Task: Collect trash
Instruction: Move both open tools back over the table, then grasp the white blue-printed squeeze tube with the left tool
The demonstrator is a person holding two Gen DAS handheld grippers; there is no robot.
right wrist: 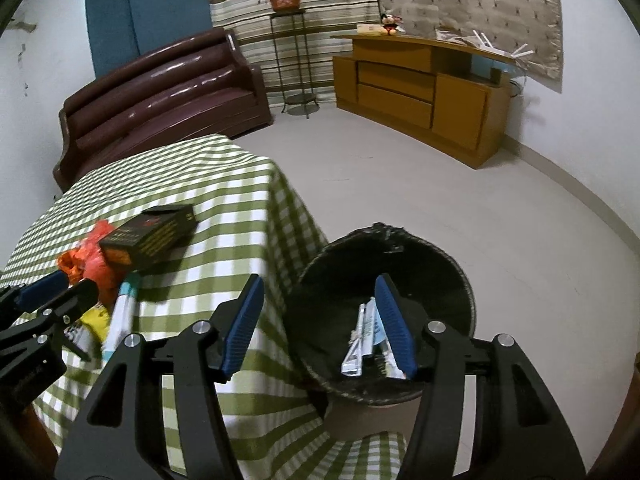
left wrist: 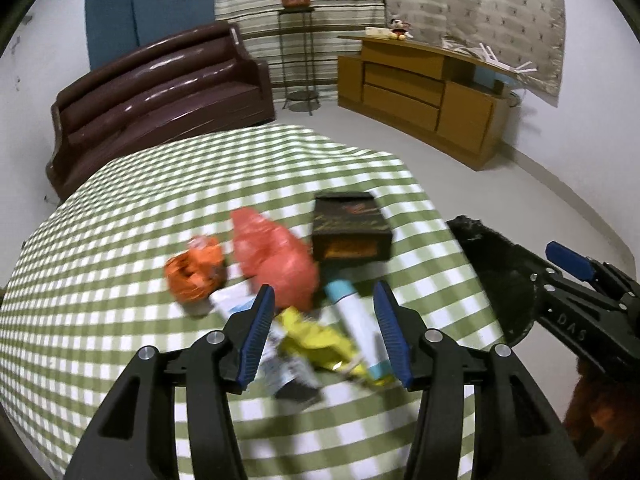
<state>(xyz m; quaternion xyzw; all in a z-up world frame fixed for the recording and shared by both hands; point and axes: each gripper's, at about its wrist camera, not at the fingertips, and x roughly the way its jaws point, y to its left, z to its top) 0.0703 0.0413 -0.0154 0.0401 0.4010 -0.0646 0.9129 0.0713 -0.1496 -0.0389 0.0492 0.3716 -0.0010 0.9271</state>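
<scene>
Trash lies in a heap on the green-checked table (left wrist: 120,208): a crumpled orange wrapper (left wrist: 194,270), a red plastic bag (left wrist: 272,256), a black box (left wrist: 348,226), a yellow wrapper (left wrist: 316,340) and a white tube with light-blue ends (left wrist: 356,324). My left gripper (left wrist: 324,292) hovers open just above the yellow wrapper and the tube, its pads touching nothing. My right gripper (right wrist: 319,280) stands open over the black bin (right wrist: 440,264) beside the table, holding nothing. A silvery wrapper (right wrist: 362,340) lies inside the bin. The black box (right wrist: 150,232) and the red bag (right wrist: 94,256) also show in the right wrist view.
The bin stands off the table's right edge, low beside the hanging cloth (right wrist: 280,208). A brown sofa (left wrist: 160,88) sits behind the table, a wooden cabinet (left wrist: 424,92) and a plant stand (left wrist: 298,56) against the far wall. Grey floor (right wrist: 440,168) lies between.
</scene>
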